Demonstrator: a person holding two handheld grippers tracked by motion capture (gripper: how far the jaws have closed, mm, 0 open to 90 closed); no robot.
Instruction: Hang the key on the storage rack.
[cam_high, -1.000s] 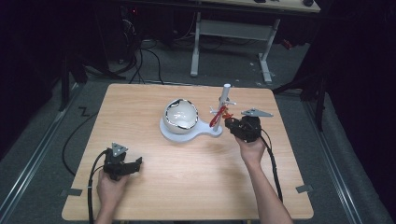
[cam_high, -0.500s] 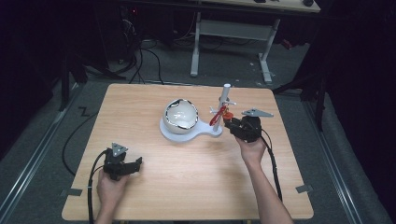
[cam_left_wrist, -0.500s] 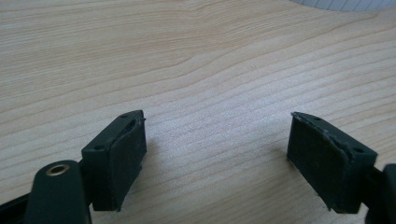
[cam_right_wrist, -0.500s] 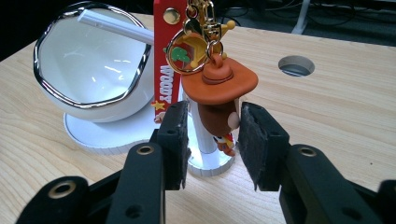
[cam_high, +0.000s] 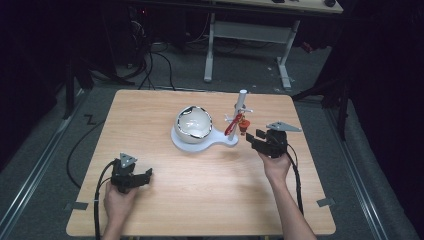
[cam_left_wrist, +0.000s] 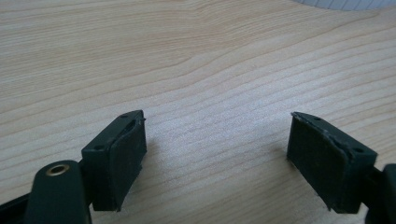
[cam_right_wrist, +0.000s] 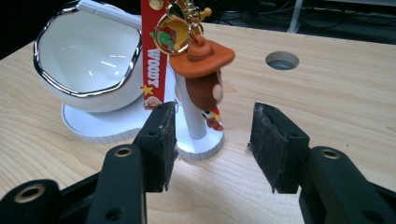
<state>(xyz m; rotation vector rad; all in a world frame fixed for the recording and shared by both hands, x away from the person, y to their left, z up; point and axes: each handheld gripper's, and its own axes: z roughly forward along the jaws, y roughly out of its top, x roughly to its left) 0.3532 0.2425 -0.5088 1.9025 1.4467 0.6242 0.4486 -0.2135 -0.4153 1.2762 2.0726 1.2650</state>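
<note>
Right gripper (cam_right_wrist: 212, 140) spread wide, empty, just short of the keychain (cam_right_wrist: 198, 70) hanging on the white post (cam_high: 242, 107). Strap (cam_right_wrist: 153, 60) and bowl (cam_high: 193, 122) crowd beside. Left gripper (cam_high: 145, 175) gapes over bare table (cam_high: 200, 200).

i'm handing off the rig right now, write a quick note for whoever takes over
Right gripper: open, empty, jaws just in front of the keychain, not touching it.
Left gripper: open, empty, low over bare table near the front left.
Keychain hangs from the white stand, beside the white bowl.
Done: nothing gripped yet.
Left: probably close on the keychain and lift it off the stand.
</note>
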